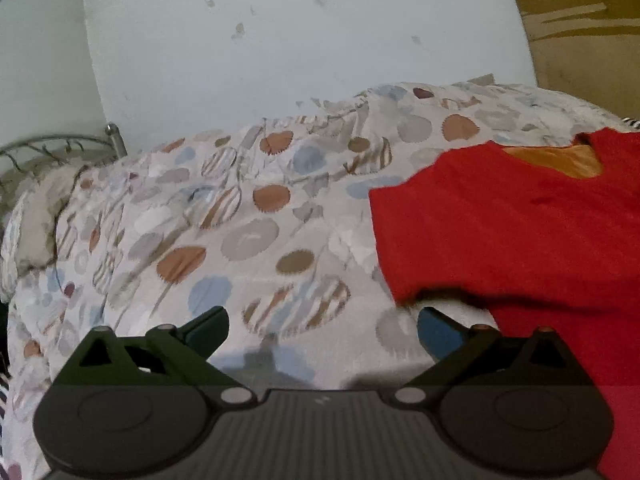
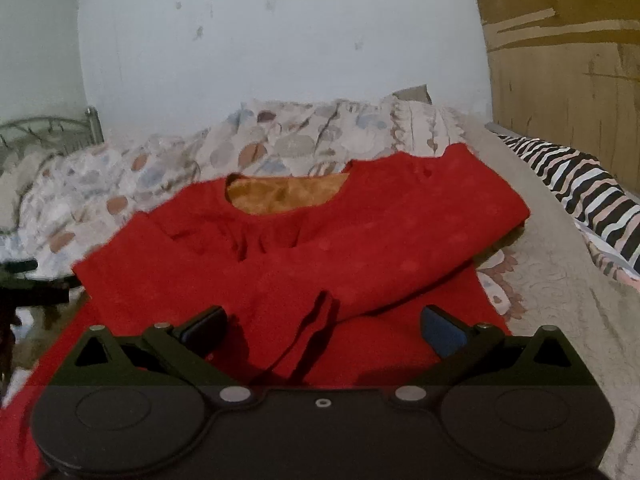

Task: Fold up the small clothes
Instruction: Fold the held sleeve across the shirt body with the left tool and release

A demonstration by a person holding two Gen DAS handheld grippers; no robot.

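A red top (image 2: 320, 248) lies spread on a bed covered by a quilt (image 1: 224, 216) printed with brown, blue and grey discs. Its neckline, showing an orange lining (image 2: 284, 194), points toward the pale wall (image 2: 280, 40) behind the bed. One sleeve is folded across the top's front, its cuff (image 2: 316, 320) lying just ahead of the right gripper (image 2: 324, 326). That gripper hovers over the top's lower part, fingers spread wide, holding nothing. The left gripper (image 1: 323, 326) is likewise released and empty (its fingers apart over bare quilt), just beside the top's other sleeve (image 1: 420, 240). A striped pillow (image 2: 580, 192) sits well to the right of the top, against a wooden panel (image 2: 560, 60).
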